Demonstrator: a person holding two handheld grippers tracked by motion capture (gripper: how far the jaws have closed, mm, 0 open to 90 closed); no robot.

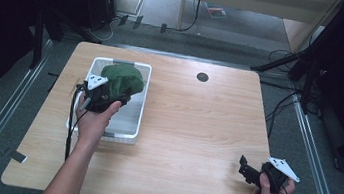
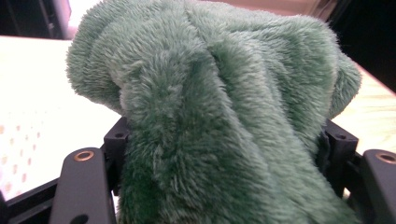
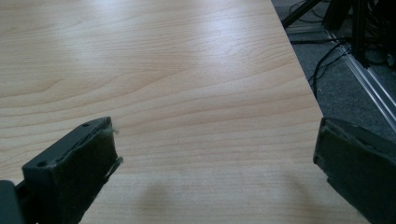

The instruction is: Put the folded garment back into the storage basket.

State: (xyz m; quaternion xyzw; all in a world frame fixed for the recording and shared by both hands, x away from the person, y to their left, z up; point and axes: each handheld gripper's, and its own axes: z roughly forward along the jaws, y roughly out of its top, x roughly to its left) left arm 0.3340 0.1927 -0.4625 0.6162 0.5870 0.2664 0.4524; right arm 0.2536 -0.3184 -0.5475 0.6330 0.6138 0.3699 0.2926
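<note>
A fluffy green cloth (image 1: 123,79) hangs bunched over the far half of a white perforated basket (image 1: 132,122) on the table's left side. My left gripper (image 1: 112,98) is shut on the green cloth (image 2: 224,116), whose pile bulges up between and over the black jaws. Near the table's front right corner, my right gripper (image 1: 246,170) is held low over bare wood, its jaws wide apart with nothing between them. In the right gripper view the two black fingers (image 3: 74,172) frame plain wood grain.
The wooden table (image 1: 196,125) has a small dark round hole (image 1: 202,77) near its far edge. Cables and stand legs lie on the floor beyond the right edge (image 3: 336,70). Metal rails run along both sides of the table.
</note>
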